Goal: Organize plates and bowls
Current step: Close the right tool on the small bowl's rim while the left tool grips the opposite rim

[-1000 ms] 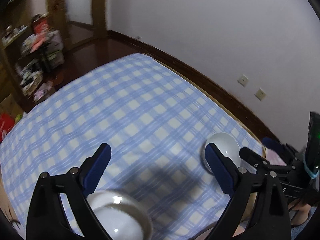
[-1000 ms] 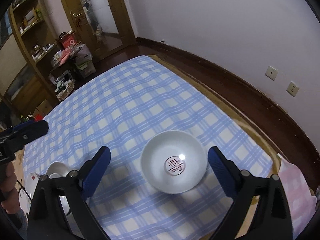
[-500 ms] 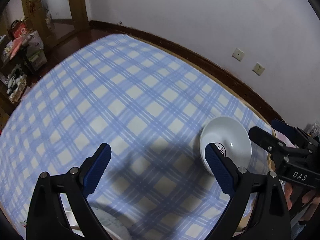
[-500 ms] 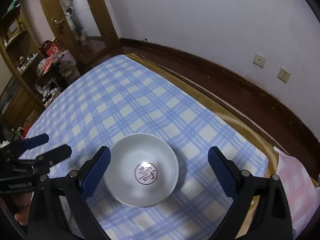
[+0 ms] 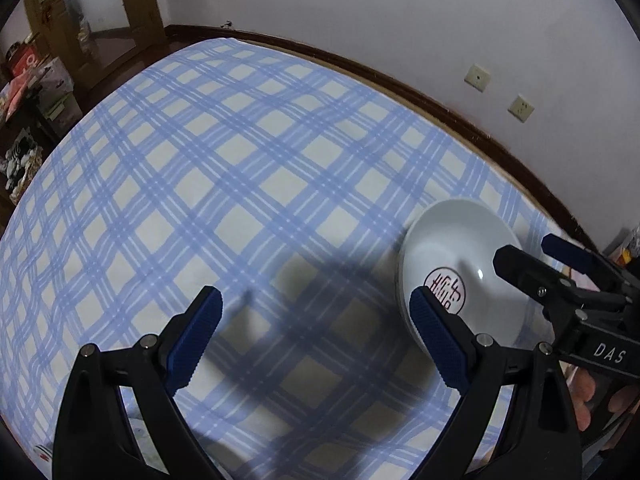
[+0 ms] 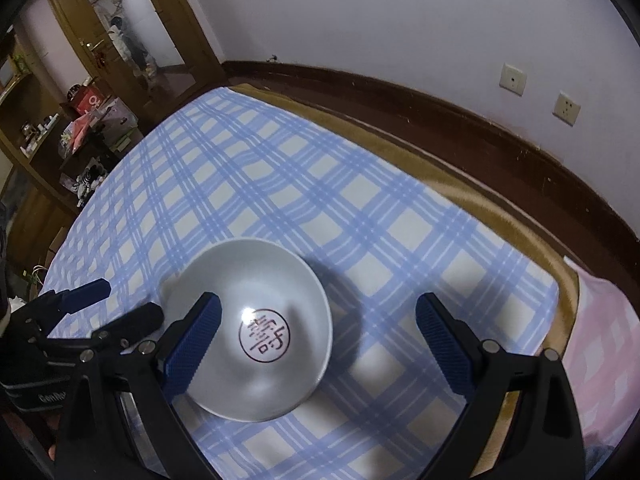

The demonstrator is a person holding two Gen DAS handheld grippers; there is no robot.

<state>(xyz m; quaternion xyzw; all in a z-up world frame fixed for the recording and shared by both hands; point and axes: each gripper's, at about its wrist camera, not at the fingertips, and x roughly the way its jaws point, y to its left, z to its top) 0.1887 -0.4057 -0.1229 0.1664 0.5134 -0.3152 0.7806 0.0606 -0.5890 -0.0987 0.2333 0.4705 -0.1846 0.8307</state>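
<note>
Blue-and-white checked cloth (image 6: 280, 184) covers tabletop. Tan tabletop edge (image 6: 480, 200) exposed along far right side. Dark wooden baseboard (image 6: 460, 128) runs along white wall (image 6: 400, 20). Two wall sockets (image 6: 514, 79) far right. Wooden door (image 6: 120, 40) far left. Cluttered shelves (image 6: 80, 132) left. Pink checked fabric (image 6: 600, 340) near right.

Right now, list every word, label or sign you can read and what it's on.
"DAS": white letters on the right hand-held gripper.
"GenRo", cut off: on the left hand-held gripper.
Red circled Chinese character, not legible to me: inside the white bowl.
Red box print: too small.
</note>
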